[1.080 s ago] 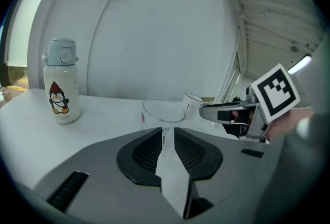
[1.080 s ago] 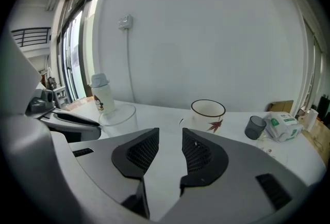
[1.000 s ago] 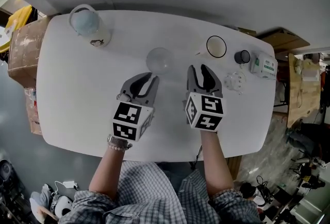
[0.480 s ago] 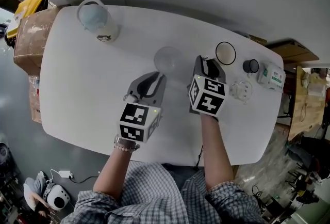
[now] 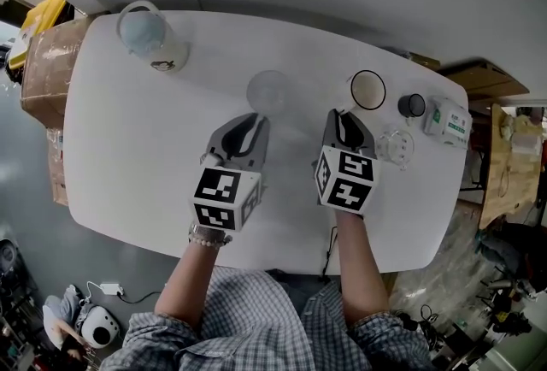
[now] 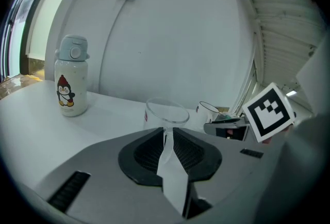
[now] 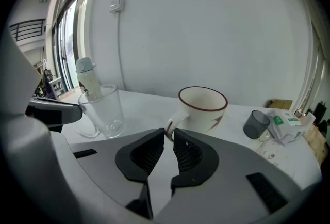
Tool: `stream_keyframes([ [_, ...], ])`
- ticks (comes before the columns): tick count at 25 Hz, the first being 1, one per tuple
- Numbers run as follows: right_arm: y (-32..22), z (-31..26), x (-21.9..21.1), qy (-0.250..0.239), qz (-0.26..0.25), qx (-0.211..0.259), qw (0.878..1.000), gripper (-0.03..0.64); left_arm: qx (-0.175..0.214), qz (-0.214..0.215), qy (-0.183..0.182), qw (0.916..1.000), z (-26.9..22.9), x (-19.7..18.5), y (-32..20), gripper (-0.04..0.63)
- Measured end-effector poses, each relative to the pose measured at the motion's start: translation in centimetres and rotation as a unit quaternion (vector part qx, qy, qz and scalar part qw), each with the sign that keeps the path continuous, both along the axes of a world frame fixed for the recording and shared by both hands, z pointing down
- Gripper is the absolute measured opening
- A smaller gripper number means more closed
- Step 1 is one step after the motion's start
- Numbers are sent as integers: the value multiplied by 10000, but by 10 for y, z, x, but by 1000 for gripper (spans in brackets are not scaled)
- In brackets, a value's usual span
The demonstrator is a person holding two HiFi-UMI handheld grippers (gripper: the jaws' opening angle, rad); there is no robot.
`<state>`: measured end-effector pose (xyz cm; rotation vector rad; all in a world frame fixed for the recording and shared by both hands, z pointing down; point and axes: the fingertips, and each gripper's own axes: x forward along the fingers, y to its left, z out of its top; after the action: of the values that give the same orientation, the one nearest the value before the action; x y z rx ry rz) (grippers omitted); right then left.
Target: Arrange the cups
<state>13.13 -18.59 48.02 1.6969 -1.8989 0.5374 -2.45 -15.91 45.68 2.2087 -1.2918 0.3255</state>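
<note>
The L gripper point(image 6: 169, 132) has its fingers point(image 6: 149, 145) closed on the thin handle of the clear glass cup point(image 6: 166, 112). The handle stands between them with no free gap. The R gripper point(image 7: 169, 138) does the same: its fingers point(image 7: 188, 150) are pinched on the handle of the white mug point(image 7: 203, 109), which has a dark rim. In the head view both cups are near the middle of the table point(image 5: 137, 147), just ahead of each gripper and apart from each other. The glass cup seems to stand on the table. The mug's bottom is hidden, so I can't say if it is lifted.

Progress, as I judge it: the arranging is at an early step. Two cups are gripped but not placed in any row or group. Further to the R, a small dark grey cup point(image 7: 256, 124) and a small clear glass point(image 5: 395, 144) stand close to each other w/ no gripper on them. They probably have to be moved or joined as well.

Count:
- 4 drinking vessels: 1 glass cup w/ handle, 1 white mug, 1 dark grey cup, 1 small clear glass.
- 1 penguin bottle point(image 6: 70, 76), far L corner.
- 1 white-green packet point(image 5: 446, 115), at the R edge of the table.
- 2 grippers.
</note>
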Motion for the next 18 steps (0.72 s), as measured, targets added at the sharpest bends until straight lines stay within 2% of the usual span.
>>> stream_keyframes([
  [9,22,-1,24,183,332,-106,9992,66,75,-31,23,10000,1,1,-9,61],
  [12,20,-5,24,115,282,-36,9995,105,83,-43,8,10000,1,3,-11,61],
  [18,0,-12,28,402,197,210,9988,106,88,-125,15,9999,1,6,-18,61],
])
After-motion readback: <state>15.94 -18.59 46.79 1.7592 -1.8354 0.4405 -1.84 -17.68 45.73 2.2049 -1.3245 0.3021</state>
